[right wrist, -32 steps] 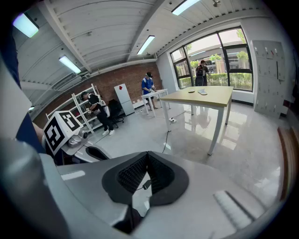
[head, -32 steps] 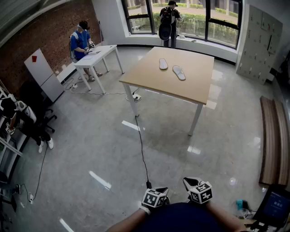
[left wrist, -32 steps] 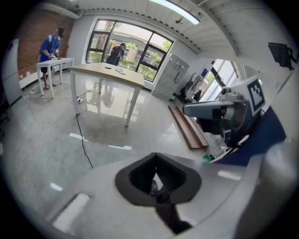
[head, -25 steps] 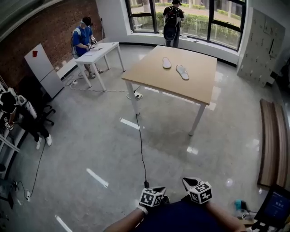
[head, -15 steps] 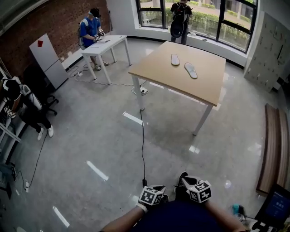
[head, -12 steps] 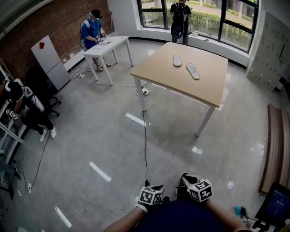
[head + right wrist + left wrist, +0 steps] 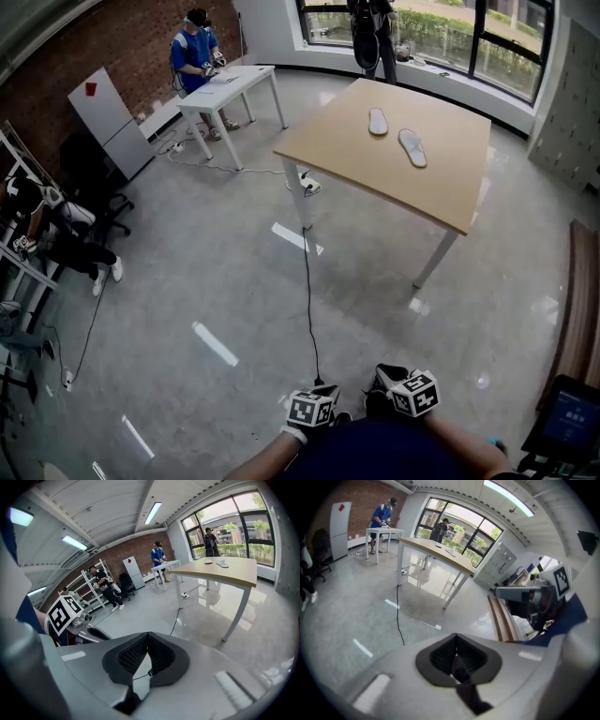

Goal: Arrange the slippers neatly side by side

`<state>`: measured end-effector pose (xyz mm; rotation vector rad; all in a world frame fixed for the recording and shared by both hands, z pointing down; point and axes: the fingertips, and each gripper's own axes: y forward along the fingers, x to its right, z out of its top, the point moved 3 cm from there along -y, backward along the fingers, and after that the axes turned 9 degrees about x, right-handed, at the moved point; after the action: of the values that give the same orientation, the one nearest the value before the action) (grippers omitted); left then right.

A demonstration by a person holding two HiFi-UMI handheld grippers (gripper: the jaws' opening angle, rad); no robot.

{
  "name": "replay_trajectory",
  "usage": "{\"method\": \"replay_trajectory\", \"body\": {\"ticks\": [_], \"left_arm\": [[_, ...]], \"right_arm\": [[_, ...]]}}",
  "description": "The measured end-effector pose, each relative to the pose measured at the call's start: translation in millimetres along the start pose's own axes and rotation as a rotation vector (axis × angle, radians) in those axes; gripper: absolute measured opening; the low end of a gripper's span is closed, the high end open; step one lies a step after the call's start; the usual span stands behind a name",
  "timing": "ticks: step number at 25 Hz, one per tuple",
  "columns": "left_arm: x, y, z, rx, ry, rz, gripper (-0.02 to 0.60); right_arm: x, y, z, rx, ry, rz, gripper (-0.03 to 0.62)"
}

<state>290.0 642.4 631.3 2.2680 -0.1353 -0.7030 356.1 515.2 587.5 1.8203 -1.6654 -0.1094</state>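
Note:
Two pale slippers lie apart on a wooden table [image 7: 441, 187] far across the room: the left slipper [image 7: 378, 121] points away, and the right slipper [image 7: 412, 147] is angled to the right. Both grippers are held close to my body at the bottom of the head view, well short of the table. My left gripper [image 7: 312, 410] and right gripper [image 7: 410, 394] show only their marker cubes there. In the left gripper view the left gripper's jaws [image 7: 457, 658] are shut and empty; in the right gripper view the right gripper's jaws [image 7: 147, 658] are shut and empty too.
A black cable [image 7: 307, 300] runs over the grey floor from near my feet toward the table leg. One person stands at a white desk [image 7: 230, 86] at the back left, another stands beyond the table by the windows. Wooden planks [image 7: 579, 309] lie at the right.
The head view has moved forward: the table and slippers sit a little nearer and further right. Both grippers stay shut at my body.

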Motion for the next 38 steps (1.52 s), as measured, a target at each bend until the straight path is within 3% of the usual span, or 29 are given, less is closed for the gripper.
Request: {"method": "replay_trajectory", "body": {"ticks": [7, 12, 22, 29, 38], "left_arm": [[19.3, 41.5, 60.7, 0.023, 0.023, 0.009, 0.003], [36.9, 94.9, 115.0, 0.047, 0.022, 0.039, 0.003], [41.9, 88.6, 122.8, 0.049, 0.092, 0.053, 0.003], [40.2, 93.9, 128.7, 0.009, 0.133, 0.047, 0.003], [48.5, 123.4, 139.8, -0.093, 0.252, -0.052, 0.003]], "right_arm": [[52.9, 11.7, 40.8, 0.016, -0.004, 0.029, 0.006], [126.5, 19.8, 83.9, 0.035, -0.024, 0.058, 0.006], [120.0, 29.4, 95.4, 0.091, -0.044, 0.073, 0.006], [134.4, 30.6, 96.0, 0.137, 0.040, 0.031, 0.006], [168.1, 30.7, 103.3, 0.146, 0.108, -0.074, 0.006]]}}
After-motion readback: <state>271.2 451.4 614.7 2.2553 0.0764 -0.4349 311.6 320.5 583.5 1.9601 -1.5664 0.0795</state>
